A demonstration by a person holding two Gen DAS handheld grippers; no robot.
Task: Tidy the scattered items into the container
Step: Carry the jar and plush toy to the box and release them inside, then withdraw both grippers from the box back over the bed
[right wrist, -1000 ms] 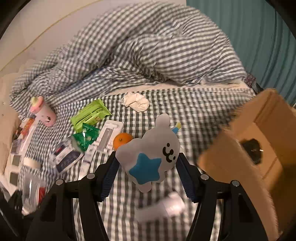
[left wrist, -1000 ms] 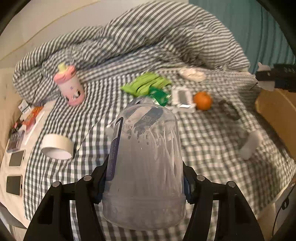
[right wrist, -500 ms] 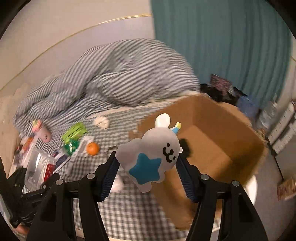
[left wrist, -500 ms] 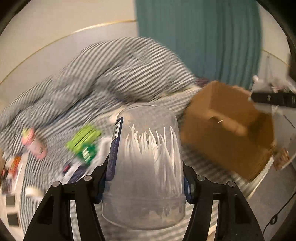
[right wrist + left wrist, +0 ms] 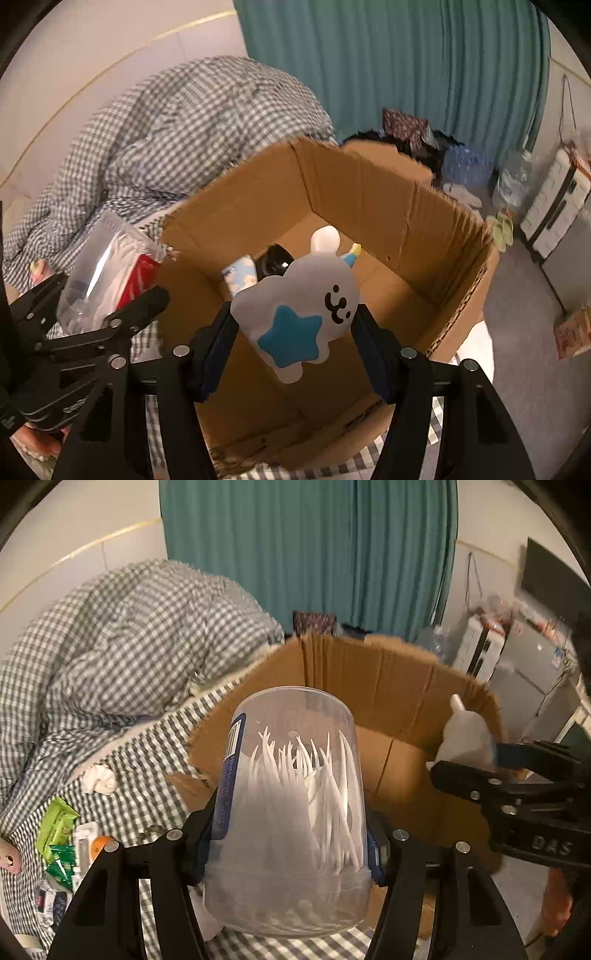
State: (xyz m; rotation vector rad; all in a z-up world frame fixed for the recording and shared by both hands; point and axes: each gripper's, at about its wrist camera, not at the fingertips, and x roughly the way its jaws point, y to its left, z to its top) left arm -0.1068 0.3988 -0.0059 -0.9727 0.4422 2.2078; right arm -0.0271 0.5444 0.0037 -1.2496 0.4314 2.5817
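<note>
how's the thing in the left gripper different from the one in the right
The clear tub in the left hand-held gripper is see-through hard plastic full of white picks; the white toy in the right hand-held gripper is opaque, with a blue star and a face. Both are clamped between pads at the cardboard box.

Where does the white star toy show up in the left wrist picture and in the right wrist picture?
Left wrist: the toy is at the right edge, seen from behind, clamped in the right gripper over the box.
Right wrist: the toy is at centre, blue star facing the camera, between the fingers above the open box.
Shared landmark: the cardboard box, with the teal curtain behind it.
</note>
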